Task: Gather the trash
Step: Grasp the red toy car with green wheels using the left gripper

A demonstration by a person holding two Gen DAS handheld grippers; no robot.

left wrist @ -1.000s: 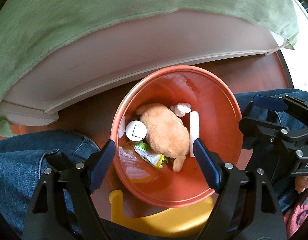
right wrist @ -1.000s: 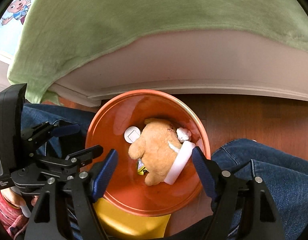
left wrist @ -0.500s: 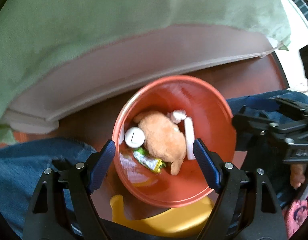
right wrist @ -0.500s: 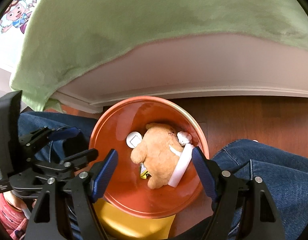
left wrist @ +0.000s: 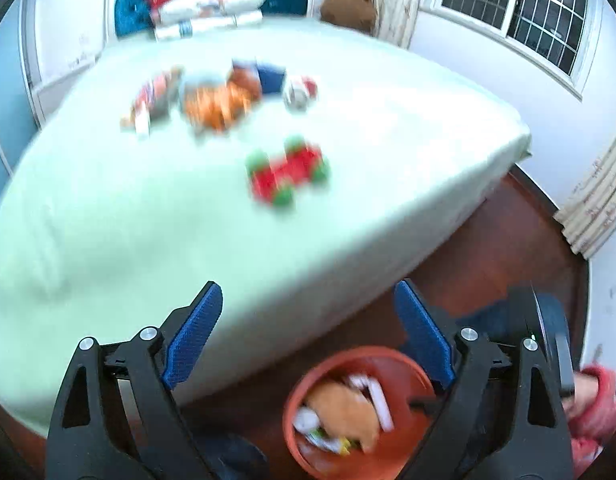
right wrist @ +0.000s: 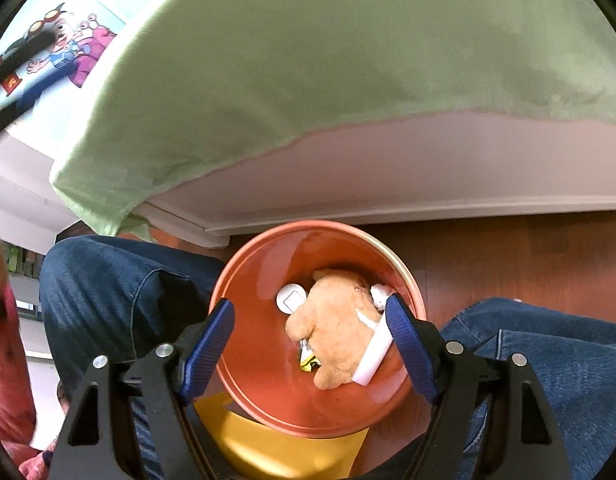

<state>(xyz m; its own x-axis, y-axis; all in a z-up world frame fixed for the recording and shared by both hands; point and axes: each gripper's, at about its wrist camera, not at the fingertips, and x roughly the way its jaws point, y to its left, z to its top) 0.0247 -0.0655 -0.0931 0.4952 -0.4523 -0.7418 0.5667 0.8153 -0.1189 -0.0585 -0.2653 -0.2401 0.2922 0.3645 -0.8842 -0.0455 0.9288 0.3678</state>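
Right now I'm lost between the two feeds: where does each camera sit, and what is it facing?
Left wrist: on the left gripper, jaws opening and empty, facing across the bed and toys; jeans show.
Right wrist: on the right gripper, open, looking down into the orange bucket; denim knees show.
Shared: the bucket, the plush toy inside it, and the bed.

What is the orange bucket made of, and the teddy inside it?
The bucket looks like smooth, glossy plastic: light glints off its inner wall. The teddy looks like soft plush fabric: its tan surface is fuzzy and matte, with rounded, stuffed limbs.
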